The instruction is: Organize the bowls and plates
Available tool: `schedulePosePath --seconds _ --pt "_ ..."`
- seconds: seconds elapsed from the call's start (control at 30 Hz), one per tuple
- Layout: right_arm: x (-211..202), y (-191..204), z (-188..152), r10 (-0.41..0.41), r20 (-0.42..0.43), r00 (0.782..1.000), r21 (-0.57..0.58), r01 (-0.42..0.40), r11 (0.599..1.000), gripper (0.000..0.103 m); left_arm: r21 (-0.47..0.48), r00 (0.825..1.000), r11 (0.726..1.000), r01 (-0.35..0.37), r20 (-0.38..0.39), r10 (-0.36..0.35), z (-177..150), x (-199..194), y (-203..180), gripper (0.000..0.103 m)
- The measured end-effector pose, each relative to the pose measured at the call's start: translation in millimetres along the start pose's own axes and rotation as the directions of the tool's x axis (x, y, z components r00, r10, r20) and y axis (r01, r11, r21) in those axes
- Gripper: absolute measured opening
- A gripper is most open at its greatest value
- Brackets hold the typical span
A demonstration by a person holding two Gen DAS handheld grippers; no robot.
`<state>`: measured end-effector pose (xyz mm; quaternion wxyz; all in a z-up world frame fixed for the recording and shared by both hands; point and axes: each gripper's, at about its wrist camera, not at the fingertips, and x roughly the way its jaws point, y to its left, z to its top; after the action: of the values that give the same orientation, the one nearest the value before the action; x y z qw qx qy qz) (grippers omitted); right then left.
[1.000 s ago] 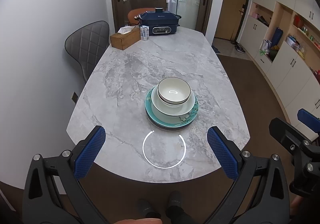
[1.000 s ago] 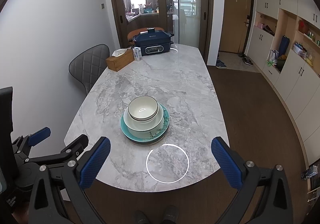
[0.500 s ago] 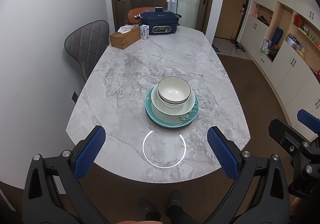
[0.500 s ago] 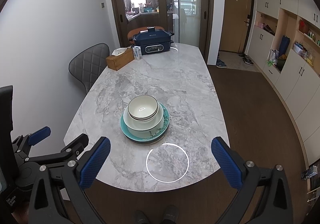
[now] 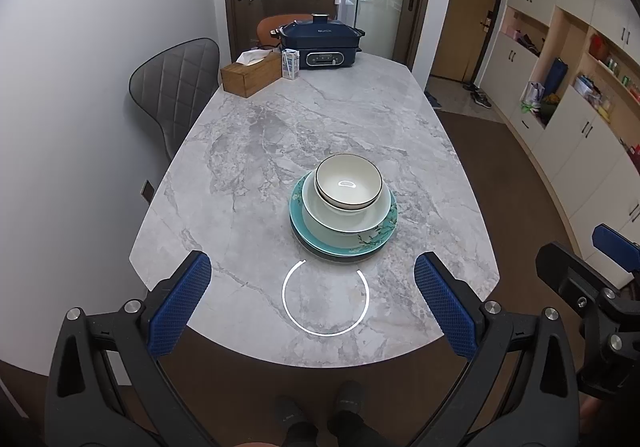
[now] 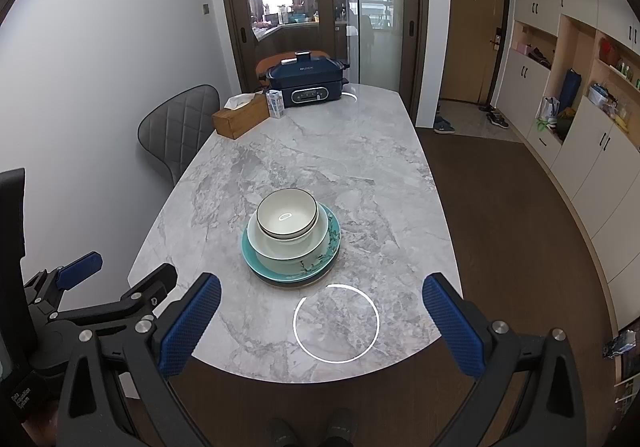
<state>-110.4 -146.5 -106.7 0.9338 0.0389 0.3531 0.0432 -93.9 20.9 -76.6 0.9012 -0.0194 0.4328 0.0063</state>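
Both tools hang spread wide and empty above the near edge of the marble counter. The stack of bowls on a teal plate sits ahead of the left hand-held gripper, slightly right; from the right hand-held gripper it lies ahead, slightly left.

A grey marble counter carries a stack of plates and bowls. Well beyond the stack stand a wooden tissue box, a small carton and a blue cooker.
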Motion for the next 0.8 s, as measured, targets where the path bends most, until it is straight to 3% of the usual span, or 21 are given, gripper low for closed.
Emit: schedulePosePath --seconds 0.8 --pt "0.2 -1.2 2.6 0.001 -0.003 1.000 -0.001 -0.001 1.000 0.103 0.010 1.000 1.000 -0.004 0.006 0.003 2.6 8.5 -3.3 0.103"
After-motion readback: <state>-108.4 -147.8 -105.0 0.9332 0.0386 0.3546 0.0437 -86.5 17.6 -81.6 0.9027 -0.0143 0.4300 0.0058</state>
